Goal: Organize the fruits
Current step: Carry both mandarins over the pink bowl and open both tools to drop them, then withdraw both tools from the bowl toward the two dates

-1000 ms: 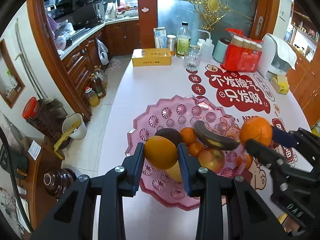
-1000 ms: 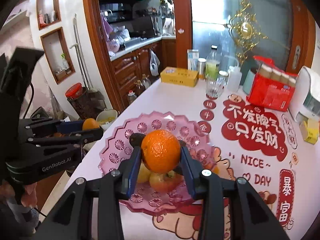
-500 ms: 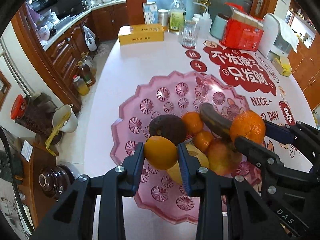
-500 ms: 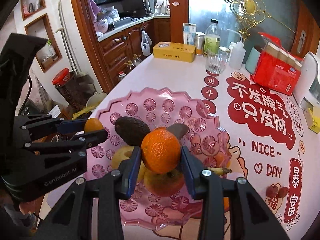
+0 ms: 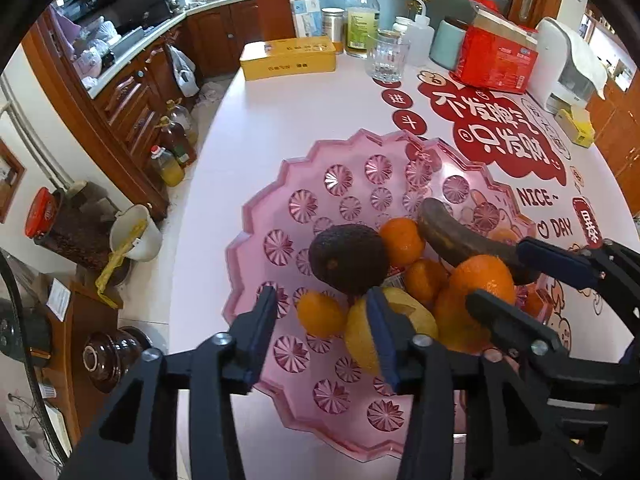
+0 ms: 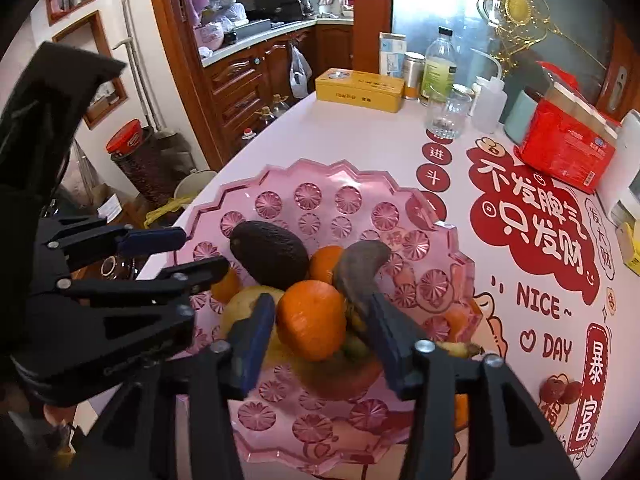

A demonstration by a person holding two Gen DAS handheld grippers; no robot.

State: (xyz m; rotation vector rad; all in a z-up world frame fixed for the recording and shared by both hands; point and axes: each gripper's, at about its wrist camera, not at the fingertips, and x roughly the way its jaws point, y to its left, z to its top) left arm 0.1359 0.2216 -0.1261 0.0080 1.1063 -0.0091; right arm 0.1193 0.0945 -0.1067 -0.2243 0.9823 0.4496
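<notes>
A pink plastic fruit tray (image 5: 352, 184) (image 6: 320, 196) holds a dark avocado (image 5: 348, 258) (image 6: 270, 254), a dark banana (image 5: 460, 236) (image 6: 360, 268), several oranges, a yellow pear and an apple. My left gripper (image 5: 322, 322) is open over the tray's near left part. A small orange (image 5: 320, 314) lies in the tray between its fingers, with gaps on both sides. My right gripper (image 6: 316, 328) is open too. A large orange (image 6: 312, 320) (image 5: 480, 300) rests on the fruit pile between its fingers.
At the table's far end stand a yellow tin (image 5: 288, 58), a glass (image 5: 386, 60), bottles, a teal jar and a red box (image 5: 496, 60). A white appliance (image 5: 568, 64) stands at the right. The table's left edge drops to the kitchen floor.
Both grippers came down over the tray and opened. The small orange left the left gripper and lies in the tray. The large orange left the right gripper and rests on the pile.
</notes>
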